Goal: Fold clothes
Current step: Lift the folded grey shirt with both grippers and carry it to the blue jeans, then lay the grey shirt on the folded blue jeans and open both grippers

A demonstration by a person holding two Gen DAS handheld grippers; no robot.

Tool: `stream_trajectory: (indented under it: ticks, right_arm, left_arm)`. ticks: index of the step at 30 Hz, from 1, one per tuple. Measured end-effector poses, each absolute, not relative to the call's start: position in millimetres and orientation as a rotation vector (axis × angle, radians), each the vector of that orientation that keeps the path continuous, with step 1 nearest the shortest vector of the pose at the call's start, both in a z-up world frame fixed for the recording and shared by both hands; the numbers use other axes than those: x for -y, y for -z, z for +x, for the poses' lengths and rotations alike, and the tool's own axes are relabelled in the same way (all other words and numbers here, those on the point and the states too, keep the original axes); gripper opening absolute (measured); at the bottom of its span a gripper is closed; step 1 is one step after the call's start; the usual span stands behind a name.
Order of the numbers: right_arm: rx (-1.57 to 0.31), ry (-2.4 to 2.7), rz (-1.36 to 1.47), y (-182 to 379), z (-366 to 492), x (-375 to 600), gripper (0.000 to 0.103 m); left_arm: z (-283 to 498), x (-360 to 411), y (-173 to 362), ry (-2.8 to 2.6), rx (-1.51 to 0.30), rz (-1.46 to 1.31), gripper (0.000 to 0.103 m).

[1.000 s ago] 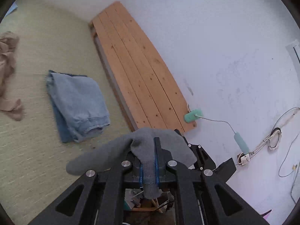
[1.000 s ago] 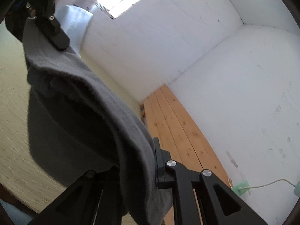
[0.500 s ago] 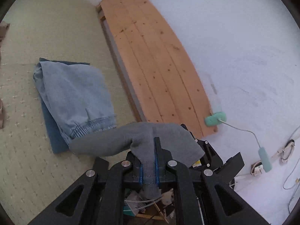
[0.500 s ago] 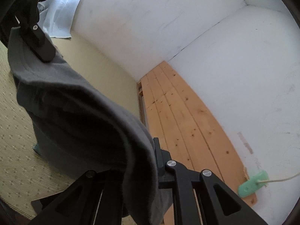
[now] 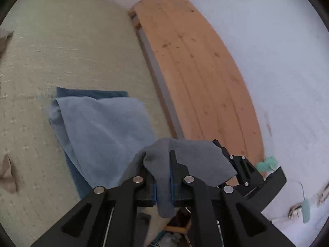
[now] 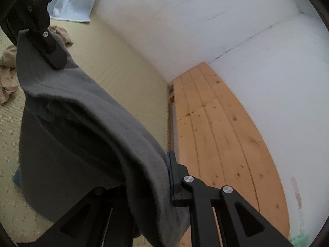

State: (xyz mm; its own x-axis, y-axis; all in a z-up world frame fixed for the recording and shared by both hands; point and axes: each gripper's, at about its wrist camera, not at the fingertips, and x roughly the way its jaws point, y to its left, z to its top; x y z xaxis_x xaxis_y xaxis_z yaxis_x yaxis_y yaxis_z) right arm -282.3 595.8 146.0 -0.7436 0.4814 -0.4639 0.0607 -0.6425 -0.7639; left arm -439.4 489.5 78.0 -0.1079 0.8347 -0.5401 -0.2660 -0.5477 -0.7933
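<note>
A grey garment [image 5: 185, 156] hangs in the air between my two grippers. My left gripper [image 5: 164, 185] is shut on one edge of it; the cloth drapes over the fingers. My right gripper [image 6: 166, 177] is shut on the other edge, and the grey garment [image 6: 82, 127] stretches from it up to the left gripper [image 6: 51, 49] at the upper left. The right gripper's body [image 5: 250, 175] shows just right of the cloth in the left wrist view. Folded light blue jeans [image 5: 102, 135] lie on the mat below.
The floor is a pale green tatami mat [image 5: 61, 41]. A wooden plank platform [image 5: 201, 78] runs along the white wall [image 5: 277, 61]. A crumpled tan garment [image 6: 8, 70] lies on the mat at left. A white cloth [image 6: 72, 4] lies by the far wall. Cables and a teal plug [image 5: 267, 163] sit near the platform end.
Both grippers have moved forward and tilted down with the grey garment, so the jeans and the platform look closer. The grips have not changed.
</note>
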Motion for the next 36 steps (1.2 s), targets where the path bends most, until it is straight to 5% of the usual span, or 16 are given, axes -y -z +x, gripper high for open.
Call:
stream_trajectory:
  ticks: [8, 13, 17, 23, 25, 36]
  right_arm:
    - [1.202, -2.461, -1.193, -85.1, -357.1, -613.6, 0.017]
    - [1.182, -2.438, -1.260, -48.4, -389.2, -615.9, 0.036]
    - [1.164, -2.408, -1.253, -23.5, -389.2, -613.2, 0.065]
    - [0.908, -2.537, -1.217, -37.9, -411.6, -658.9, 0.079]
    - [0.780, -2.580, -1.188, -51.7, -417.1, -667.2, 0.087]
    - [0.496, -2.570, -1.223, -64.1, -459.5, -708.3, 0.092]
  left_arm:
    - [-503.3, -485.9, 3.8, -1.784, 0.755, -1.520, 0.009]
    - [-537.9, -489.4, 54.3, -1.734, 0.781, -1.612, 0.014]
    - [-550.2, -481.4, 73.4, -1.691, 0.827, -1.593, 0.036]
    - [-552.1, -448.0, 68.2, -1.755, 0.963, -1.417, 0.077]
    - [-553.1, -440.6, 67.8, -1.781, 0.984, -1.391, 0.078]
    - [-522.1, -449.2, 47.5, -1.815, 0.751, -1.291, 0.079]
